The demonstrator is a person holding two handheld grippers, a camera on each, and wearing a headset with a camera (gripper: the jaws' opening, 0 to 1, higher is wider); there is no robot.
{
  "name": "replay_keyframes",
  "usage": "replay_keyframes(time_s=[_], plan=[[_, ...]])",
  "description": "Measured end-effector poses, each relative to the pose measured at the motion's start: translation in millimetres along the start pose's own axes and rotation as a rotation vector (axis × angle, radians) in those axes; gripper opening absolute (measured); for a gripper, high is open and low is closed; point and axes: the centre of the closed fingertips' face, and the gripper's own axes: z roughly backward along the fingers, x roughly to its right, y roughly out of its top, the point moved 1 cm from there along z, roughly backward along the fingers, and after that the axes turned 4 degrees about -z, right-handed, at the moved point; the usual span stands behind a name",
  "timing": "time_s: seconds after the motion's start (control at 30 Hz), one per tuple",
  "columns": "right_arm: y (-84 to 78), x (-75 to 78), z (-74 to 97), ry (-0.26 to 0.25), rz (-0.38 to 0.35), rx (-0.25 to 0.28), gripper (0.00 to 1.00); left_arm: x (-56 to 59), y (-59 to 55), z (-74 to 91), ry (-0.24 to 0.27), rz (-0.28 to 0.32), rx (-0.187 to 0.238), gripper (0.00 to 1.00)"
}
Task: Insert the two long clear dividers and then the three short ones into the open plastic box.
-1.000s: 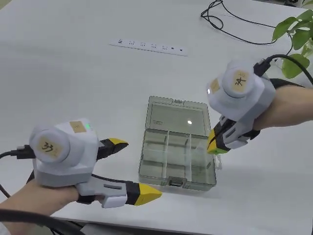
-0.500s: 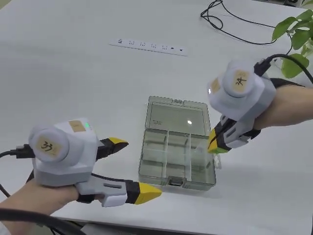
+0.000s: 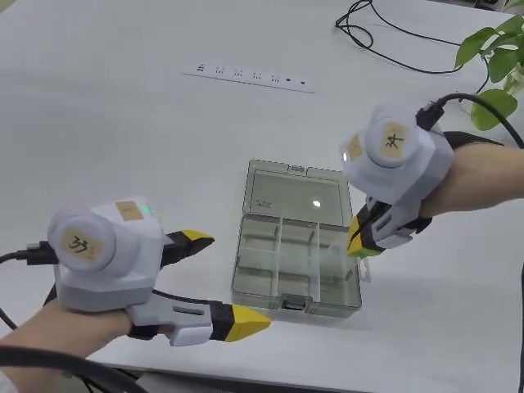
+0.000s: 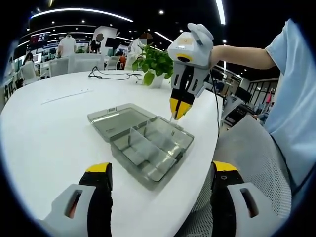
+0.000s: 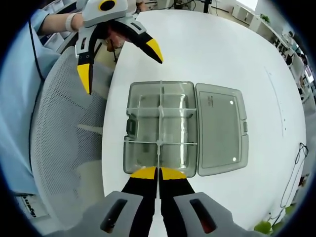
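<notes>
Close to the near edge of the white tabletop (image 3: 123, 139), the open plastic box (image 3: 258, 296), with the lid (image 3: 300, 195) laid flat behind the tray. Inside the tray, two long dividers (image 5: 173, 109) already standing across it from the front wall to the lid side, parallel and well apart, apparently seated down to the floor. Along the middle line between them and the end walls, two short dividers (image 5: 160, 126) seeming to be in place, one in the far end section and one in the centre section of the right gripper view.

Over the last end section, the third short divider (image 5: 158, 155), pinched edge-on by the right tongs (image 5: 158, 173), closed tight on its upper edge, with the tips just above the box wall. Hard to tell, with clear plastic against clear plastic, whether already in its slots or only hanging over them; judged as not fully pressed home.

By estimate, four of the five pieces done and the fifth in hand. Left to do: lowering it straight, pressing it down, letting go.

Just left of the box and apart from it, the left tongs (image 3: 221, 281), wide open and holding nothing, low over the tabletop.

Farther out, a white power strip (image 3: 250, 78), a black cable (image 3: 385, 45) and a green plant (image 3: 491, 49) at the far right corner.
</notes>
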Motion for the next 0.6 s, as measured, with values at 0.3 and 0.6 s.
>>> replay_keyframes(time_s=[0.3,0.6], plan=[[1.4,0.1,-0.2,0.0,0.018,-0.031,0.02,-3.4,-0.1,1.1,0.01,-0.014,-0.002,0.85],[2.0,-0.4,-2.2,0.008,0.018,-0.054,0.02,-3.7,-0.2,0.1,0.004,-0.015,0.001,0.84]])
